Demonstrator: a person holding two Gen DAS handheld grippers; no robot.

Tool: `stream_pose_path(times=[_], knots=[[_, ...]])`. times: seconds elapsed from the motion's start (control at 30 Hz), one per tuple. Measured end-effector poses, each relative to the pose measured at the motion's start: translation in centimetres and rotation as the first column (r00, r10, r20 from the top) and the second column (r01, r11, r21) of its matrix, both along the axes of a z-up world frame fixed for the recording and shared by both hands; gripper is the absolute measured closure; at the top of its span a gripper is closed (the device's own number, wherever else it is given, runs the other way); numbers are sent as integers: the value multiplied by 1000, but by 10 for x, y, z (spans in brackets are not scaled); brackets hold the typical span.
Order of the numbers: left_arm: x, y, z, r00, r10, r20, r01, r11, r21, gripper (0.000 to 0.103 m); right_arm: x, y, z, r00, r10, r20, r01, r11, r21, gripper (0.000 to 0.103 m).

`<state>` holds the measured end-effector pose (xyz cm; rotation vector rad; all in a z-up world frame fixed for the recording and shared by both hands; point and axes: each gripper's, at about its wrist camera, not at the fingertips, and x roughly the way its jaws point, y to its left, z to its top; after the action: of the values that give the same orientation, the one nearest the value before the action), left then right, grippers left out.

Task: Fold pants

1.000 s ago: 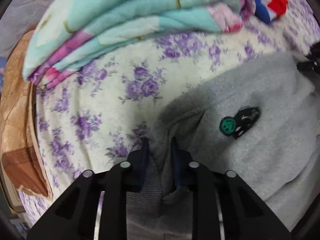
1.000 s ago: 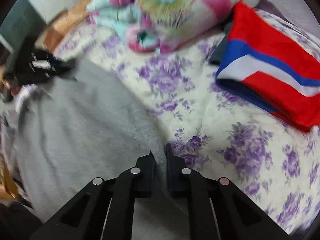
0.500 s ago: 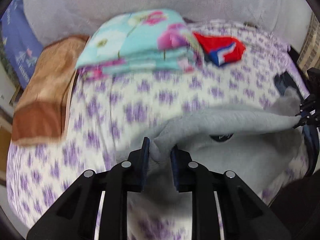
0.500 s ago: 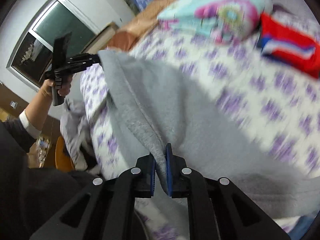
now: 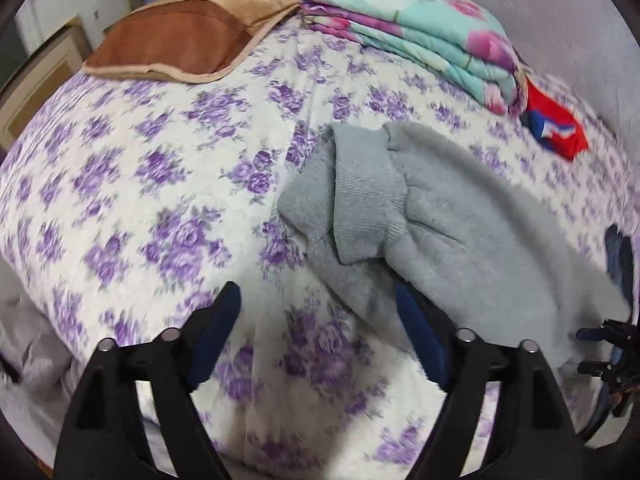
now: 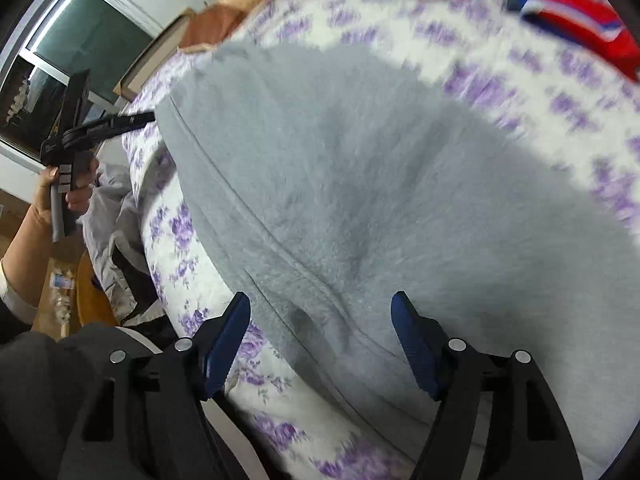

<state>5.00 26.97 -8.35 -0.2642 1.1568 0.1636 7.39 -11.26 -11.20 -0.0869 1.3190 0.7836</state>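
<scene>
Quilt (image 5: 420, 36), pillow (image 5: 180, 36) and flag-striped cloth (image 5: 560, 132) lie beyond pants (image 5: 460, 216).

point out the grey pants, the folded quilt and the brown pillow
grey pants (image 5: 472, 216), left wrist view, on the fleecy leg beside the ribbed cuff
folded quilt (image 5: 420, 28), left wrist view, on its turquoise top face
brown pillow (image 5: 176, 40), left wrist view, on its dark brown panel

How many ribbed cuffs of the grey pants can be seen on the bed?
2. On the grey fleece pants, one ribbed cuff lies on top; the other ribbed cuff lies partly under it, toward the left.
</scene>
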Motion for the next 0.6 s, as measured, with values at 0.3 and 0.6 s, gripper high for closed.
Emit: stream_pose_path(times=[0.3, 0.6], knots=[[17, -27, -10, 982, 152, -112, -182, 918, -351, 30, 9, -61, 48, 924, -322, 208, 321, 946, 39, 18], [58, -36, -55, 939, 248, -237, -334, 819, -467, 53, -10, -83, 47, 902, -381, 203, 377, 924, 61, 18]])
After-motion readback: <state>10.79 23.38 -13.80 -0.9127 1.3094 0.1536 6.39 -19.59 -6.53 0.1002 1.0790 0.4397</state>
